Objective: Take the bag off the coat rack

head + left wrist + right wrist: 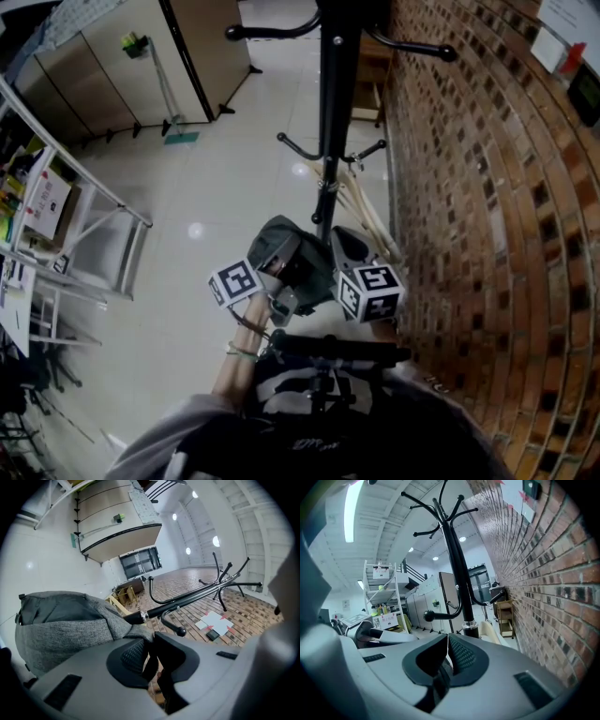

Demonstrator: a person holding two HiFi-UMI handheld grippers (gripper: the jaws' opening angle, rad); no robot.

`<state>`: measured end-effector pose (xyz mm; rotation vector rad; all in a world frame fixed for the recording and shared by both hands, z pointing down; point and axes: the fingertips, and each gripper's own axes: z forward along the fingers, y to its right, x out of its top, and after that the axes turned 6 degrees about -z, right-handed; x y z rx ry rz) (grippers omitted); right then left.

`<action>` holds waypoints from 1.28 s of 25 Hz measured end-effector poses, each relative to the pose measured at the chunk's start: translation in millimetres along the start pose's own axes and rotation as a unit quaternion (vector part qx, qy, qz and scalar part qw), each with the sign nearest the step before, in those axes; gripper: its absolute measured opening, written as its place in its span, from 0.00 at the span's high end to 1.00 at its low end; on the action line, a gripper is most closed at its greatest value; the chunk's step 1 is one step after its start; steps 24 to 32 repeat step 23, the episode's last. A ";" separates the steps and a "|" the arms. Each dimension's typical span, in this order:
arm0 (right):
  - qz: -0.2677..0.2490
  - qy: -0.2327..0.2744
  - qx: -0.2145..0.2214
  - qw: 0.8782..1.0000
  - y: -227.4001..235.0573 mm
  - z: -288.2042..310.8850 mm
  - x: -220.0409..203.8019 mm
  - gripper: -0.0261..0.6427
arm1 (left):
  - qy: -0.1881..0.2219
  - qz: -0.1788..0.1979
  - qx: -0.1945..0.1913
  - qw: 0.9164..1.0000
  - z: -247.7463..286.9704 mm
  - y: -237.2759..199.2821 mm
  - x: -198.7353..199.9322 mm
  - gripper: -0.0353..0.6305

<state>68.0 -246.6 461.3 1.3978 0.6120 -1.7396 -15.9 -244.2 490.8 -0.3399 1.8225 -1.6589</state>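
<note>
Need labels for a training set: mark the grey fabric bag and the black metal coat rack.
grey fabric bag [61, 625], left gripper view, on its woven side panel.
black metal coat rack [334, 112], head view, on its upright pole.

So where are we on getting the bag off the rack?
Done: left claw is shut on a dark strap beside the gray bag. In hand: bag is right beside the coat rack pole; can't tell if it's clear of the hooks. Left: carry it away. Right claw shut, empty.

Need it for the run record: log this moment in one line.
left gripper: shut on bag | right gripper: shut, empty | coat rack: bag close beside pole
</note>
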 end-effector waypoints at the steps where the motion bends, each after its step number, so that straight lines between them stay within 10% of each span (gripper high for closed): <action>1: 0.001 -0.001 -0.002 1.000 -0.3 -0.4 0.1 0.96 | -0.001 -0.003 0.003 1.000 -0.1 -2.1 -0.8 0.88; 32: 0.001 -0.010 -0.001 1.000 -3.2 -2.2 -6.2 0.96 | -0.013 -0.012 0.019 1.000 -1.6 -11.1 -5.0 0.88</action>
